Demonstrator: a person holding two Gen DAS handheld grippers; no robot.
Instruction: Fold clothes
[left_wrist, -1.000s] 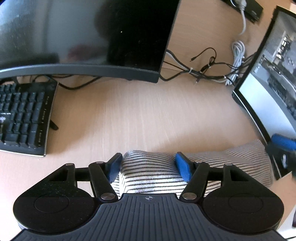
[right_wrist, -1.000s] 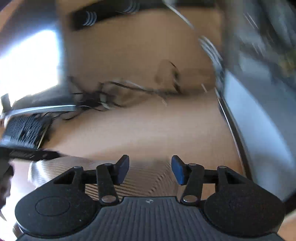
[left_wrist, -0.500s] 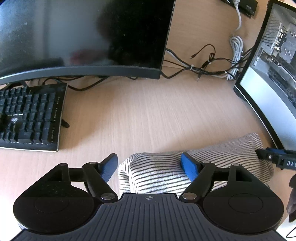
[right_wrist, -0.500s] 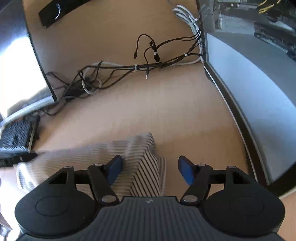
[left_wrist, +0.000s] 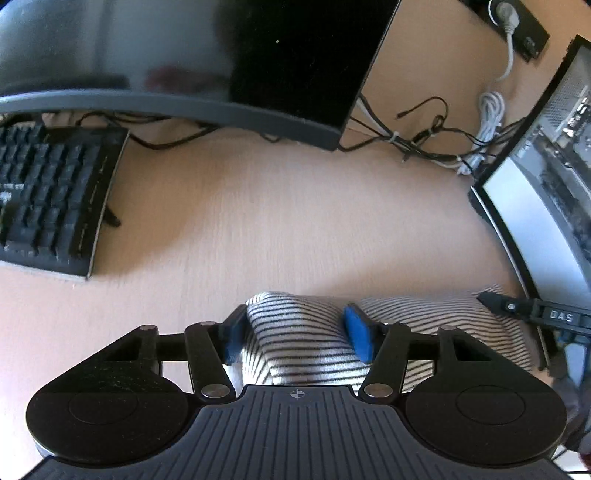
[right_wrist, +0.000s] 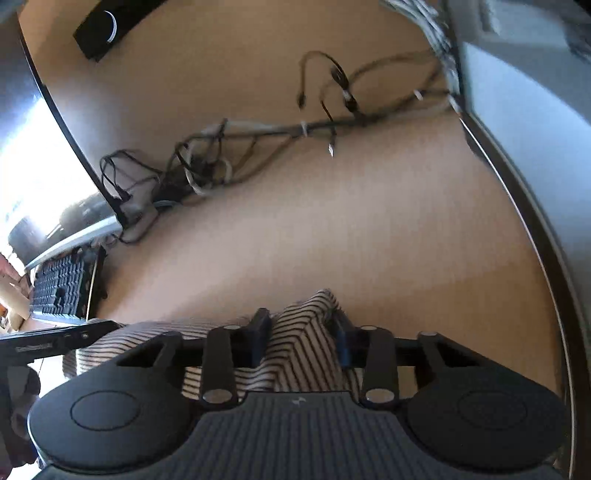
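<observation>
Pale wood desk (left_wrist: 295, 221) fills both wrist views, sunlit, with computer gear around its edges.

Left wrist view: striped cloth (left_wrist: 303, 339) lies bunched on the desk directly under and ahead of the left gripper (left_wrist: 293, 334). A raised fold of the cloth sits between the blue pads (left_wrist: 358, 338); both pads touch its sides. Jaws are closing on this fold. Cloth runs on to the gripper's right, flatter, toward the right gripper (left_wrist: 532, 314), whose black finger tip rests on the far end of the cloth. Ahead-left: black keyboard (left_wrist: 51, 206). Ahead: dark monitor (left_wrist: 184, 55), edge curved by the lens. Ahead-right: tangle of cables (left_wrist: 424, 140). Far right: second screen (left_wrist: 535, 206), lit.

Right wrist view: some motion blur. The right gripper (right_wrist: 301, 339) points down at the cloth (right_wrist: 299, 343). A peaked corner of cloth stands up between the pads, stripes meeting in a chevron. Pads press against it from both sides; jaws are closing. Remaining cloth extends to this gripper's left, low on the desk, where the left gripper (right_wrist: 55, 338) shows as a dark bar over it. Ahead-left: keyboard (right_wrist: 59, 291) and cables (right_wrist: 240, 147). Right side: screen (right_wrist: 535, 166), its dark rim curving past the gripper.

Both grippers pinch the same cloth, one at each end, well apart.
</observation>
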